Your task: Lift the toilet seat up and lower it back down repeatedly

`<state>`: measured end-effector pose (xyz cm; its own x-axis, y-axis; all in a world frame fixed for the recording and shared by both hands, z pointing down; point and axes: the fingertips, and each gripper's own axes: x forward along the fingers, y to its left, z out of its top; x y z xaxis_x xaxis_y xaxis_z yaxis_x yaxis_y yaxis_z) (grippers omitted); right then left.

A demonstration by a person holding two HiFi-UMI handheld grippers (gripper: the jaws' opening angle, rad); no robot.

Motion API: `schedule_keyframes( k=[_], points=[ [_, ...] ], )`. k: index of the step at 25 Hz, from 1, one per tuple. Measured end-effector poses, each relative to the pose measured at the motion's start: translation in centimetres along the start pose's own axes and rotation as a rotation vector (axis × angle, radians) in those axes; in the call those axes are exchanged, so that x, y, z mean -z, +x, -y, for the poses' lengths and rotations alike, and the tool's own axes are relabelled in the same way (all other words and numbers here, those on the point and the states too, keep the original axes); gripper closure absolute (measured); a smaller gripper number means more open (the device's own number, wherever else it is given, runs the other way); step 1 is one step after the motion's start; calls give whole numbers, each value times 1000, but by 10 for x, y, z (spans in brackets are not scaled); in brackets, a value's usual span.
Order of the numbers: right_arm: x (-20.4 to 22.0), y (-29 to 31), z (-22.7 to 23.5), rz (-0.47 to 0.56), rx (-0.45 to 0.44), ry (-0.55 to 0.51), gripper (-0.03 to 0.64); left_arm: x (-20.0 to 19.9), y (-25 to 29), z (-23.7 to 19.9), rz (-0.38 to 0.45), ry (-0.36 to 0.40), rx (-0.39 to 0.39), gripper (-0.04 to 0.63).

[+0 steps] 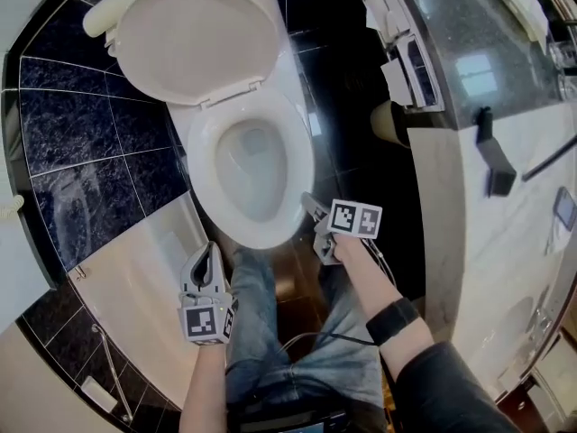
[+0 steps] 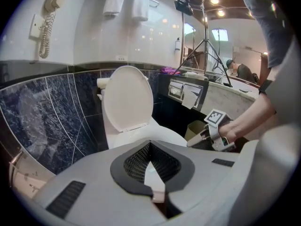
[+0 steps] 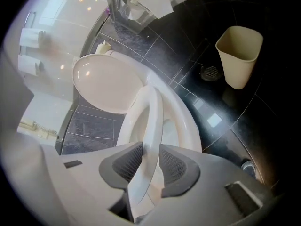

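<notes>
Right gripper [image 1: 311,213] reaches in from 5 o'clock, angled down, jaws clamped on the front rim of the toilet seat [image 3: 153,112] | left gripper [image 1: 209,260] hangs at 7 o'clock, jaws together, empty | white seat at centre, tilted just clear of the bowl [image 3: 186,119] | lid [image 1: 194,39] upright at 11 o'clock.

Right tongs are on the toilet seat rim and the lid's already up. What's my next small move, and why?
Probably raise the right tongs in an arc toward the lid. They are clamped on the front edge of the toilet seat, which sits tilted off the bowl rim, and the upright lid leaves room.
</notes>
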<state>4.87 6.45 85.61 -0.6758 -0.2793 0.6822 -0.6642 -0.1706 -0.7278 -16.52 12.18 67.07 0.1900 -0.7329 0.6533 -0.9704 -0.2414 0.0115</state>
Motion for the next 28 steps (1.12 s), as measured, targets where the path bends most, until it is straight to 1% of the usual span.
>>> schedule_keyframes(
  k=[1,3,5,7,9,11,13,15,18,25,28],
  points=[
    [-4,-6,-10,-4,-2,-5,485,4,-4,2,-20,-8,1,595],
    [-13,-16,-28,-16,-3,-12,485,13,-10,7,-73,-50,2,595],
    [-24,-25,-43,-25,1,-10,483,35,-12,10,-127,-70,7,595],
    [-34,-33,-56,-29,5,-9,483,57,-8,15,-174,-99,18,595],
    [-42,-37,-66,-28,5,-7,483,74,1,18,-217,-147,25,595],
    [-47,-41,-76,-25,4,-6,482,82,13,22,-244,-191,43,595],
    [-51,-43,-84,-21,0,-7,482,76,28,27,-233,-212,65,595],
    [-56,-44,-91,-14,-4,-13,482,57,39,31,-192,-223,85,595],
    [-62,-48,-102,3,-20,-13,477,28,45,31,-144,-232,93,595],
    [-82,-57,-128,57,-62,-16,468,-7,45,15,-93,-245,62,595],
    [-94,-62,-144,80,-73,-23,468,-29,46,6,-71,-255,47,595]
  ],
)
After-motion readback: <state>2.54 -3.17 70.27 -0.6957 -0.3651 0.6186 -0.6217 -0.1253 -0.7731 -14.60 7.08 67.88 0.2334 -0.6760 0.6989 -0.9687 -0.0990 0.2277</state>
